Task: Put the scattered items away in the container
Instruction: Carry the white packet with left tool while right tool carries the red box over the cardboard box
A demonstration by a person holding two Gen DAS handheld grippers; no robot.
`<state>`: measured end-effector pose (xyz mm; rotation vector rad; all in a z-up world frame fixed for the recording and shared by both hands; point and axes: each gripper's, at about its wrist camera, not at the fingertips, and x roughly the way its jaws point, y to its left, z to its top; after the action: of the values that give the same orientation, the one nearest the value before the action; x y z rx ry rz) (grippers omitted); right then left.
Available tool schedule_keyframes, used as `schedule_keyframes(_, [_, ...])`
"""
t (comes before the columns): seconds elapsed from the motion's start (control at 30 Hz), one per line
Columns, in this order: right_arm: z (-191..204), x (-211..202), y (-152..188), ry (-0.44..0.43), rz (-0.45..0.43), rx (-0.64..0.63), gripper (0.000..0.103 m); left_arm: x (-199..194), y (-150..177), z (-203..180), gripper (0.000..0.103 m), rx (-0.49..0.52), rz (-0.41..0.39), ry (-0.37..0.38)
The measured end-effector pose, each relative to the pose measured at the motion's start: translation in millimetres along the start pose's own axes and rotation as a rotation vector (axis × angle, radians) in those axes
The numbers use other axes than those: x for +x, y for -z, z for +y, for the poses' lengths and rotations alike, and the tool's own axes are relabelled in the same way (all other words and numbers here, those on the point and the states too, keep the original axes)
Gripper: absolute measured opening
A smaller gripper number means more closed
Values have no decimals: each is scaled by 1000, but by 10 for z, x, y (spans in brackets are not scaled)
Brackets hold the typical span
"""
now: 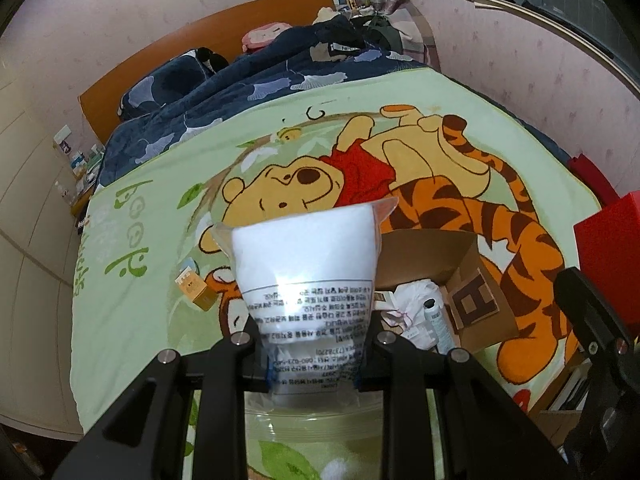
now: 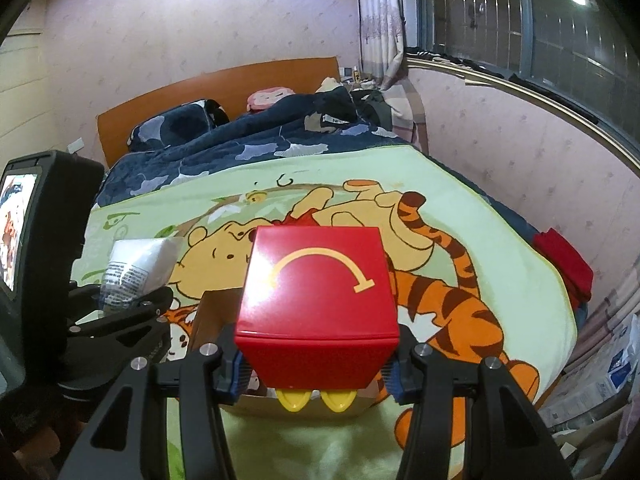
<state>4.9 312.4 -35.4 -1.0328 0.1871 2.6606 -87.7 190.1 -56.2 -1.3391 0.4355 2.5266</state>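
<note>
While printed Korean covers the clear bag [image 1: 306, 276], "H" marks the cardboard box [image 1: 476, 300].

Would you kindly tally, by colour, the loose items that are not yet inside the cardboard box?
White: 1, the clear-wrapped packet in the left gripper
Red: 1, the box toy in the right gripper
Orange: 1, the small carton on the blanket
Total: 3

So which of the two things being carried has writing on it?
The clear bag of white stuff in the left tool; the red box shows only a yellow arrow.
</note>
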Motion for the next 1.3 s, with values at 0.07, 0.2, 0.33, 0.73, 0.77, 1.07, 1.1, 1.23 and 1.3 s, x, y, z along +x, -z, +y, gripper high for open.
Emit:
schedule_keyframes(0.07, [-1, 10, 8, -4, 4, -1, 52, 22, -2, -12, 26, 2, 6, -1])
schedule_keyframes(0.2, [-10, 24, 7, -7, 9, -4, 52, 69, 7, -39, 26, 5, 21, 4])
schedule_keyframes(0.33, [4, 60, 2, -12, 22, -8, 52, 126, 26, -64, 26, 7, 40, 10])
schedule_keyframes(0.73, [4, 218, 17, -27, 66, -8, 52, 345, 96, -54, 27, -11, 112, 14])
schedule_keyframes(0.77, [7, 226, 21, -28, 69, -9, 52, 357, 104, -52, 27, -12, 115, 14])
schedule_keyframes(1.07, [65, 313, 68, -45, 92, -29, 52, 479, 174, 19, 27, -37, 164, 25])
schedule_keyframes(1.1, [71, 331, 74, -48, 97, -29, 52, 498, 185, 24, 27, -40, 172, 27])
schedule_keyframes(1.23, [82, 412, 93, -54, 117, -33, 52, 612, 221, 42, 27, -52, 213, 37])
schedule_keyframes(1.3, [88, 475, 97, -57, 131, -37, 52, 658, 230, 35, 27, -54, 229, 38])
